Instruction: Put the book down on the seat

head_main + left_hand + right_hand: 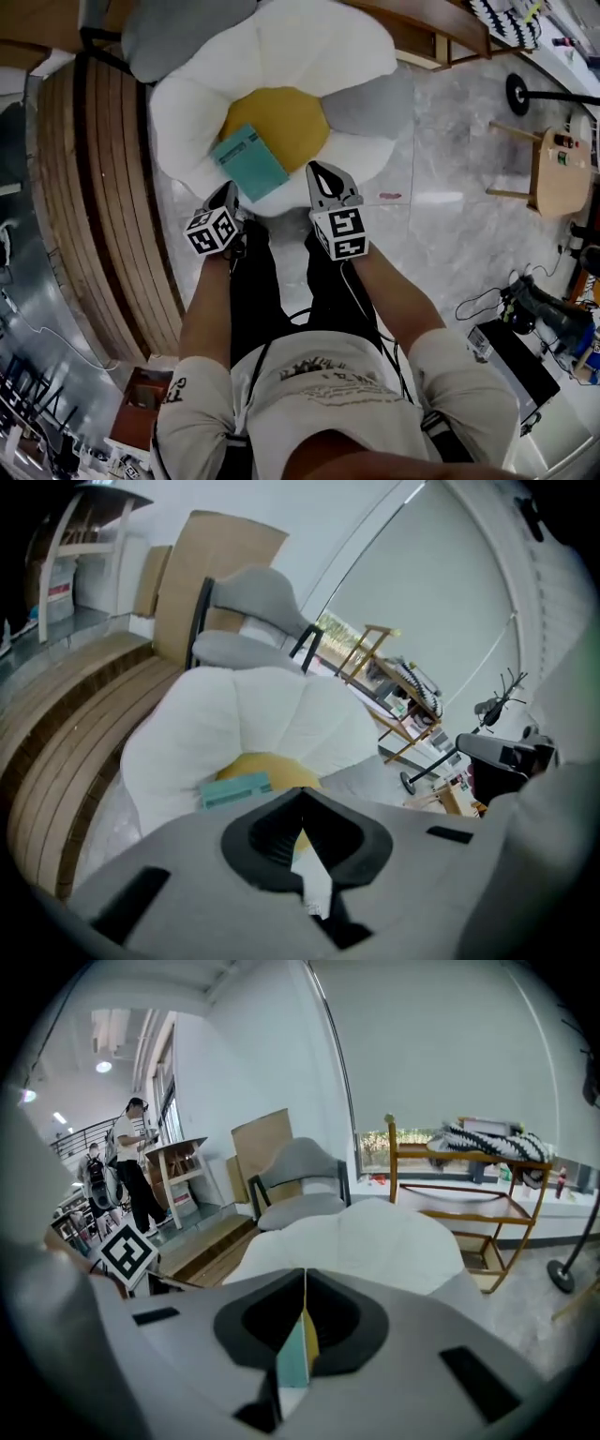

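Person's got on a pale grey short-sleeved T-shirt (328, 389) with a dark scribbly print across the chest and a bit of dark lettering on the left sleeve (183, 398), plus plain black trousers (267, 291). Both tools are chunky grey moulded plastic. The left gripper (228, 190) and right gripper (317, 171) each narrow to a point with black lining inside. Each one carries a white cube with black square markers, the left cube (213, 232) and the right cube (339, 234). Thin black cables (361, 305) trail from the right one over the trousers. Up close, each shell is smooth grey with a black arch-shaped recess in the middle and black rectangular slots either side.
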A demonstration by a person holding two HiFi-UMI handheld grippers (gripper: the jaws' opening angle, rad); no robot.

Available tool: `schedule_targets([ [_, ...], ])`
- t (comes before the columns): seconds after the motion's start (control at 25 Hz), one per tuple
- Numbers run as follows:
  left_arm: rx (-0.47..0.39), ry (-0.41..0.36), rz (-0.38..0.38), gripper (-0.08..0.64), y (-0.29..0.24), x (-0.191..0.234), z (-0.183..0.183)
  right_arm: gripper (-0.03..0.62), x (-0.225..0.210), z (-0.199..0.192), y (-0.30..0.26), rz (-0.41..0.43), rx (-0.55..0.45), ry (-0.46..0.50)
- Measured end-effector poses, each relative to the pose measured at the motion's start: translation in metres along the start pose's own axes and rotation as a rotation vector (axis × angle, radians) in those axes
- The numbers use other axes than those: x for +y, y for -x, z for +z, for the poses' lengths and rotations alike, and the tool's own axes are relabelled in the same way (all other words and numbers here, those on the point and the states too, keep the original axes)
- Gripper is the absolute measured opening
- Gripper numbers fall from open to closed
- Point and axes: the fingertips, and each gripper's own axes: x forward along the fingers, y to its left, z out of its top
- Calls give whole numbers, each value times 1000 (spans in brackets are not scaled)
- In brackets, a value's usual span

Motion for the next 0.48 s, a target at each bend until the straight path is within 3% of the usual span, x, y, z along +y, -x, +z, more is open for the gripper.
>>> schedule_targets([
  [0.36,-255,-137,31,20,99,-92,126,29,-2,111,72,-50,-140,30],
  [0.48,-323,-220,39,21,141,-123,160,29,0,142,100,-72,-177,11],
])
